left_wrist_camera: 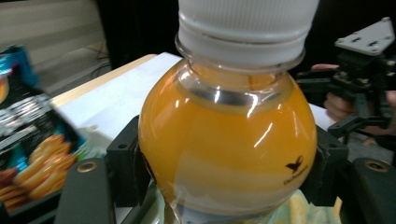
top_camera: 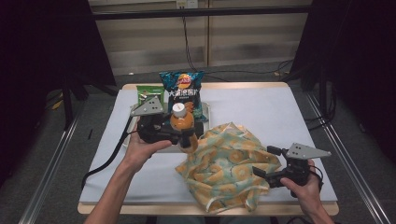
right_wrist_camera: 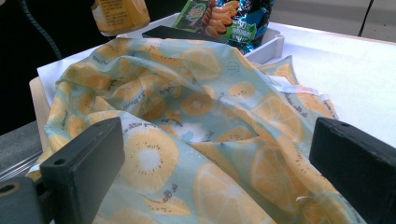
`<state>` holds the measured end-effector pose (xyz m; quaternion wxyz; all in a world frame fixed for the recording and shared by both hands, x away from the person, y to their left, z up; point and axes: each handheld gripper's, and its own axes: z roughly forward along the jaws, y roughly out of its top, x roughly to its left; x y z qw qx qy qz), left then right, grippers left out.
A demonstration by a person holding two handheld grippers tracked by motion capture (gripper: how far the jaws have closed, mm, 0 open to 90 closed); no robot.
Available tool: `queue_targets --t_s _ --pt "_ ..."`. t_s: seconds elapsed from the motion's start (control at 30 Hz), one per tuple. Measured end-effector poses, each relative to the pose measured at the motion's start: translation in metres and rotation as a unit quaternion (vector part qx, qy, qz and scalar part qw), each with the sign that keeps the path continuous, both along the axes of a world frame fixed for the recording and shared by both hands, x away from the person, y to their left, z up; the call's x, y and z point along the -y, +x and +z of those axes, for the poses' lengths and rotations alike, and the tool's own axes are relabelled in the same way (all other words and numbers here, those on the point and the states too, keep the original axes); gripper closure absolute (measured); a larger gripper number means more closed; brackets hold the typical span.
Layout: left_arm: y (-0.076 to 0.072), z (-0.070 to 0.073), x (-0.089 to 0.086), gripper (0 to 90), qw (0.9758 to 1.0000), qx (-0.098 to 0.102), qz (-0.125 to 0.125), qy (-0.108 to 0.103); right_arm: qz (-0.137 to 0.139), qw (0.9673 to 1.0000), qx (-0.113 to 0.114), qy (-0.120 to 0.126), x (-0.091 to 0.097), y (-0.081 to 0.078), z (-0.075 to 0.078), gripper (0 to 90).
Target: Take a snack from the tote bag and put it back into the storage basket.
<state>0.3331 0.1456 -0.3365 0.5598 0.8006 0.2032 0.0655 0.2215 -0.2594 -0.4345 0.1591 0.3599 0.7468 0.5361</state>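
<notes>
1. While the left tool point(top_camera: 183, 135) is clamped on the orange juice bottle point(top_camera: 182, 122), the bottle hangs clear of the bench point(top_camera: 275, 112), above the near edge of the white tray point(top_camera: 207, 113) and just beside the cloth bag point(top_camera: 229, 163).
2. In the left gripper view the black pads point(left_wrist_camera: 127, 163) press on both sides of the bottle's point(left_wrist_camera: 229, 140) round belly; white cap point(left_wrist_camera: 245, 25) up, bottle roughly upright.
3. Right tool point(top_camera: 263, 161) has its jaws spread wide, nothing pinched. It sits at the bag's right-hand edge; in the right gripper view the lemon-print fabric point(right_wrist_camera: 196, 140) lies between and under the two jaws, not squeezed.
4. Bag is a crumpled heap on the near-right part of the bench, pale green with orange citrus slices.
5. Blue chip bag point(top_camera: 183, 91) stands at the far end of the tray; a small green packet point(top_camera: 148, 92) sits just left of it.
6. The person's hands hold both tools from the near side, left forearm reaching well in over the bench.
</notes>
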Motion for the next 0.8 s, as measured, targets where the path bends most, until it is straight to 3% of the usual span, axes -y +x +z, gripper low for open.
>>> queue_targets --t_s 0.2,0.37,0.47,0.6,0.8 --pt "0.006 0.001 -0.017 31.2 0.9997 -0.010 0.021 0.005 -0.003 1.0000 -0.001 0.001 0.000 0.000 0.000 3.0" --pt "0.010 0.003 -0.033 31.2 0.9988 -0.002 0.049 0.006 0.000 1.0000 -0.002 0.000 0.000 -0.001 -0.001 3.0" --pt "0.014 0.003 -0.042 31.2 0.9985 -0.007 0.054 -0.004 -0.001 1.0000 -0.002 0.001 0.001 0.000 -0.001 3.0" --pt "0.017 0.000 -0.051 31.2 0.9972 -0.002 0.074 0.013 -0.001 1.0000 0.000 0.001 0.002 0.000 -0.001 2.7" --pt "0.024 -0.004 -0.062 31.2 0.9959 -0.011 0.088 0.016 -0.001 1.0000 -0.003 0.002 0.002 0.000 -0.003 2.5"
